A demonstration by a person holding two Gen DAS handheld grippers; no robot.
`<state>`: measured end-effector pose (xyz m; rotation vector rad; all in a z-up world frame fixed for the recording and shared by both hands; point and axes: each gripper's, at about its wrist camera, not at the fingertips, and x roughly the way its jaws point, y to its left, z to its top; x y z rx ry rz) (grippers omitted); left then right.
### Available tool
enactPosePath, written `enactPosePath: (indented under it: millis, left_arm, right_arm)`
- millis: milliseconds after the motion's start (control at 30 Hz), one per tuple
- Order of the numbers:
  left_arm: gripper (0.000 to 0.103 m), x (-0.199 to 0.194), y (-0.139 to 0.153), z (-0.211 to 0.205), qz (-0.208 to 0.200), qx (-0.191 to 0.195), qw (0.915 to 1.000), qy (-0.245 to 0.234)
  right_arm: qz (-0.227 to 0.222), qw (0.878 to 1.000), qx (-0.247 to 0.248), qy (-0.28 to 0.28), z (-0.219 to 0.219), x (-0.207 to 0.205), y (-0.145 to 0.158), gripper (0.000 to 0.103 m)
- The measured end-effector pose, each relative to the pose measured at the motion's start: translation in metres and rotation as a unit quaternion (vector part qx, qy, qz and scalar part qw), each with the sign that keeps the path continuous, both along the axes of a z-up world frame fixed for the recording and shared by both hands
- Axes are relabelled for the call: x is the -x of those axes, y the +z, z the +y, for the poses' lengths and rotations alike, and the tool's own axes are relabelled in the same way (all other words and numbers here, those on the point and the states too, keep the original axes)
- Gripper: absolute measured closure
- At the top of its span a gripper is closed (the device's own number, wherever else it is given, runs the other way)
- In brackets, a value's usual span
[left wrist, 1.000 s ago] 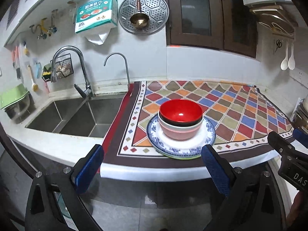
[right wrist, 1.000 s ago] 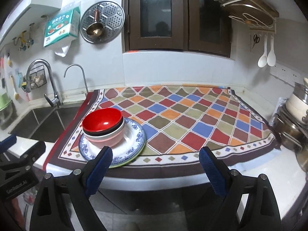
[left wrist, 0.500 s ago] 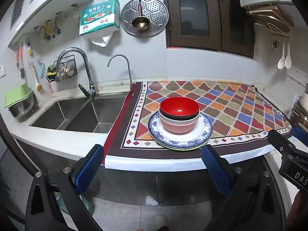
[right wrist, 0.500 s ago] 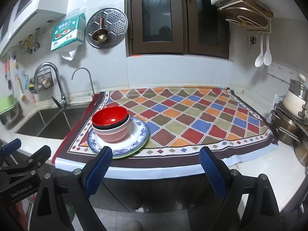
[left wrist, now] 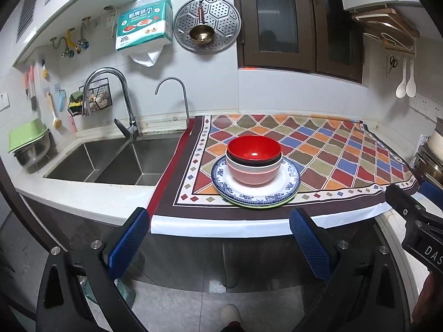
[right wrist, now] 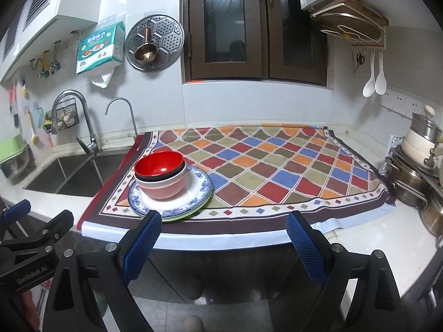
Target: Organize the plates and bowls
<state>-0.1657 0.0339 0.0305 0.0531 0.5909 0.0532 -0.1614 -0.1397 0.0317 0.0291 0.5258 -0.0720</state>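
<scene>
A red bowl (left wrist: 253,147) sits nested in a black bowl and a pink bowl (left wrist: 253,172), all stacked on a blue-rimmed white plate (left wrist: 289,186) with a green plate under it. The stack stands near the front left of the chequered cloth (left wrist: 332,155). It also shows in the right wrist view, with the red bowl (right wrist: 159,162) on the blue-rimmed plate (right wrist: 199,191). My left gripper (left wrist: 218,238) is open and empty, held back below the counter edge. My right gripper (right wrist: 223,235) is open and empty, also back from the counter.
A double sink (left wrist: 110,163) with two taps lies left of the cloth. Steel pots (right wrist: 415,166) stand at the right end of the counter. A green basin (left wrist: 26,135) sits far left. White spoons (right wrist: 375,83) hang on the right wall.
Both grippers have pulled back from the counter and away from the stack. More of the floor and counter front shows now. The stack has not moved.
</scene>
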Motion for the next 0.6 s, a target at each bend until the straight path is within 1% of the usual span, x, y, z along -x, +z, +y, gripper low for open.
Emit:
enactPosePath:
  millis: [233, 600]
  left_arm:
    - [0.000, 0.0075, 0.0021, -0.0009, -0.002, 0.001, 1.0000, 0.000]
    - [0.000, 0.0089, 0.0029, -0.0018, -0.004, 0.001, 1.0000, 0.000]
  right_arm:
    - [-0.004, 1.000, 0.000, 0.002, -0.0023, 0.0082, 0.0011, 0.011]
    - [-0.005, 1.000, 0.000, 0.004, -0.0022, 0.0115, 0.0019, 0.011]
